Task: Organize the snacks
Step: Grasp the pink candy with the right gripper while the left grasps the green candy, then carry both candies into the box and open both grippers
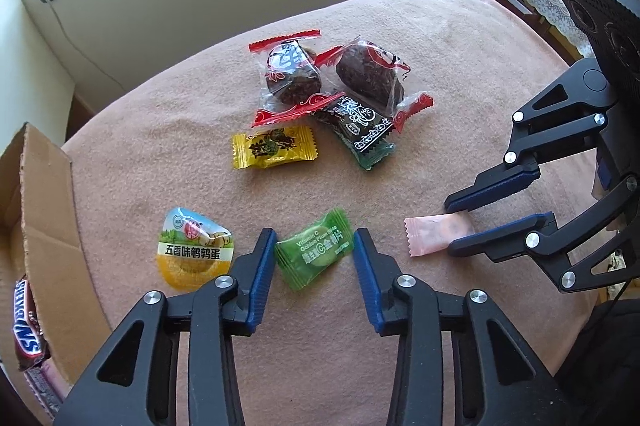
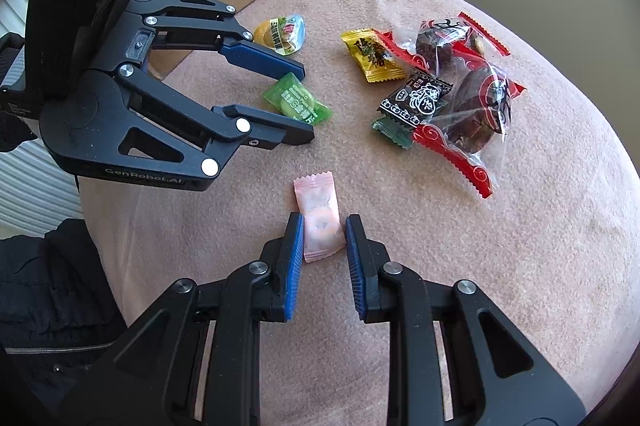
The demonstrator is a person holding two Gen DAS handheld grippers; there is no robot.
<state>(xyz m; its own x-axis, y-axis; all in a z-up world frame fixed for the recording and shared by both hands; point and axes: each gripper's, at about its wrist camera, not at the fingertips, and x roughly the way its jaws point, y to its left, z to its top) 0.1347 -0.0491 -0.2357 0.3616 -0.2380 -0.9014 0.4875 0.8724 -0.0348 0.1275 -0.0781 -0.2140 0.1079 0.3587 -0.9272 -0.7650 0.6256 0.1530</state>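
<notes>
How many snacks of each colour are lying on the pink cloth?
Green: 1, the plum candy
Pink: 1, the candy
Yellow: 2, the candy and the egg cup
Black: 1, the packet
Clear with red ends: 2, and
Total: 7

light: bright daylight, soft | shadows: faint, short under the wrappers on the table (image 1: 440, 38) | glare: small glints on clear wrappers | focus: sharp centrally | distortion: strong fisheye bending, dark vignette at corners
</notes>
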